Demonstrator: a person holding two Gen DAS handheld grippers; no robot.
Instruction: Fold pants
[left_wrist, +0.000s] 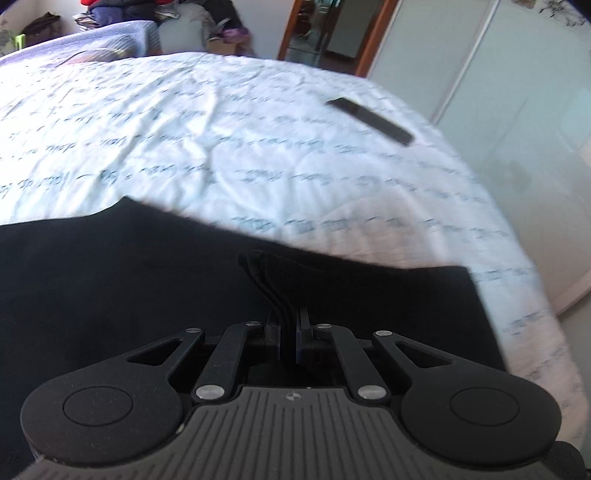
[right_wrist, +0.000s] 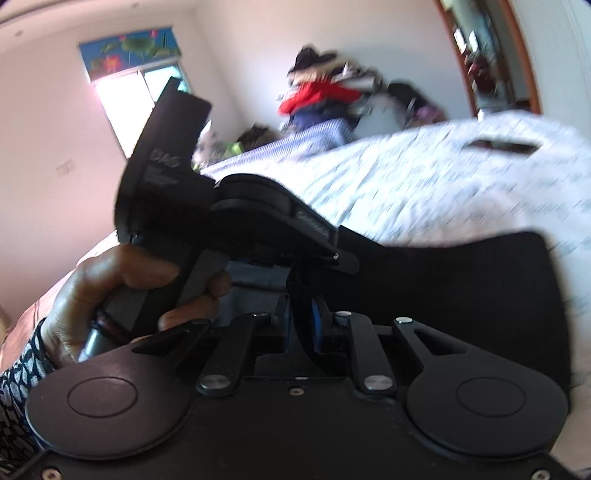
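Your left gripper (left_wrist: 286, 325) and right gripper (right_wrist: 304, 314) each clamp black pants (left_wrist: 110, 280), lying crosswise on the bed (left_wrist: 258, 147).

Pants (left_wrist: 147, 280): black, plain fabric, spread mostly flat on bed w/ white printed cover. Far edge runs across left view, one corner at right near bed edge. A bunched fold of cloth is lifted up at the near side. Right view: same black cloth (right_wrist: 461, 288), blurred.
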